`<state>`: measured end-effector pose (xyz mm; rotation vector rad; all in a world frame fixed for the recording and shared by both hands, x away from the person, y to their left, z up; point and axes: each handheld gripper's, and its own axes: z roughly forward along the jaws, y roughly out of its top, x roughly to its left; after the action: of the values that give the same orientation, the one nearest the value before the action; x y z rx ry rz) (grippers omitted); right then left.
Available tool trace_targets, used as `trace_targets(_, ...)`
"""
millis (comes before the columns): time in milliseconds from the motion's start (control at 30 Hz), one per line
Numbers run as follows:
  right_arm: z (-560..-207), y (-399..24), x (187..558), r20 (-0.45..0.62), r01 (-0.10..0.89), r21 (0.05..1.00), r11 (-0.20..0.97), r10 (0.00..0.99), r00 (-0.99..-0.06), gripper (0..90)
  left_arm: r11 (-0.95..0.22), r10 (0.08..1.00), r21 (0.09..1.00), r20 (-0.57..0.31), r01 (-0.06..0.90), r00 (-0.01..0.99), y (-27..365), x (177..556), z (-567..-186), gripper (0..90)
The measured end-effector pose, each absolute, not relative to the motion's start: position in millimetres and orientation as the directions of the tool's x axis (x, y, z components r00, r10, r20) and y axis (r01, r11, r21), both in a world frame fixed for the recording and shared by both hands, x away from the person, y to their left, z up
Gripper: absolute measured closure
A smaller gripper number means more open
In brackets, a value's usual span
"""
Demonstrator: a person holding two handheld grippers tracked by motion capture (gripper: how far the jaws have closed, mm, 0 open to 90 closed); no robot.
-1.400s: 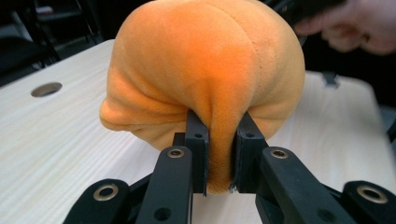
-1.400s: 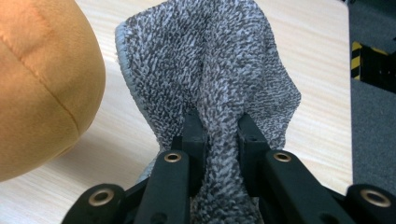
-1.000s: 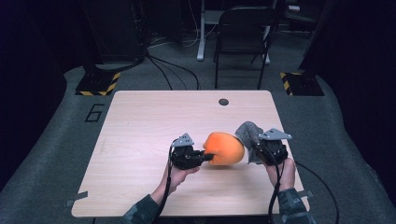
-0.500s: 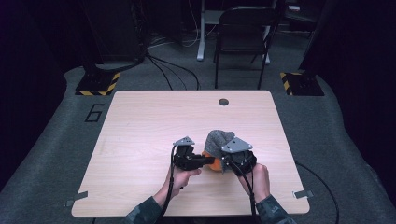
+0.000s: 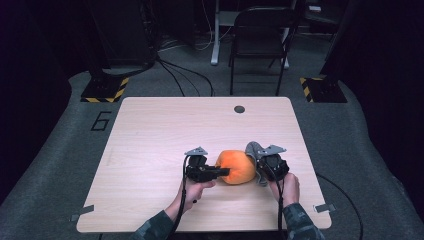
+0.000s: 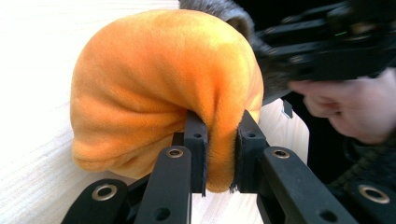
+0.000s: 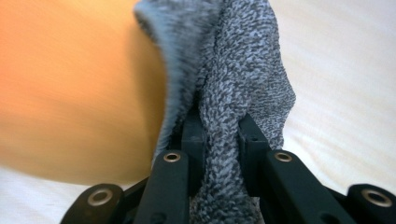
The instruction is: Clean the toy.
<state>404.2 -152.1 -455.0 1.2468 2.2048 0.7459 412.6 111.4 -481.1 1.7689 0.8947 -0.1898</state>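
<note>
A soft item lies on the wooden table [image 5: 165, 125]; its puffed orange plush part [image 5: 236, 166] joins a grey knit part [image 5: 251, 148] at its right end. My left gripper [image 5: 225, 171] comes in from the left and is shut on a fold of the orange plush [image 6: 154, 79], pinched between the pads of the left gripper [image 6: 220, 154]. My right gripper [image 5: 260, 169] is at the item's right end, shut on a bunched strip of the grey knit [image 7: 243, 70] that fills the gap of the right gripper [image 7: 219, 144]. The orange plush [image 7: 74, 93] bulges just left of it.
A small dark round hole [image 5: 239, 109] sits near the table's far edge. A folding chair [image 5: 260, 40] stands beyond the table, with cables and striped floor plates [image 5: 105, 90] around it. The person's right hand [image 6: 345, 102] is close behind the plush.
The right gripper swung left over the orange part, drawing grey knit across it, then came back right and lower, leaving the orange showing again. The left gripper held its place.
</note>
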Motion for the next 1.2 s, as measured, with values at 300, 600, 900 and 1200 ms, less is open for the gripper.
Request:
trace_targets(300,-479,-159,421,-0.147,0.67,0.591,0.449,0.877,-0.458,76.9,-0.115,0.474,0.747,-0.538,0.655,0.697,114,415,-483,78.6)
trace_targets(600,-391,-137,373,-0.165,0.461,0.771,0.44,0.836,-0.523,76.9,-0.125,0.48,0.755,-0.523,0.644,0.705,113,414,-483,78.5)
trace_targets(900,-414,-103,372,-0.232,0.439,0.722,0.534,0.785,-0.575,76.8,-0.14,0.491,0.758,-0.506,0.637,0.709,113,415,-486,78.5)
trace_targets(1200,-448,-147,401,-0.158,0.59,0.679,0.436,0.873,-0.462,76.8,-0.141,0.49,0.758,-0.506,0.637,0.71,112,416,-487,78.4)
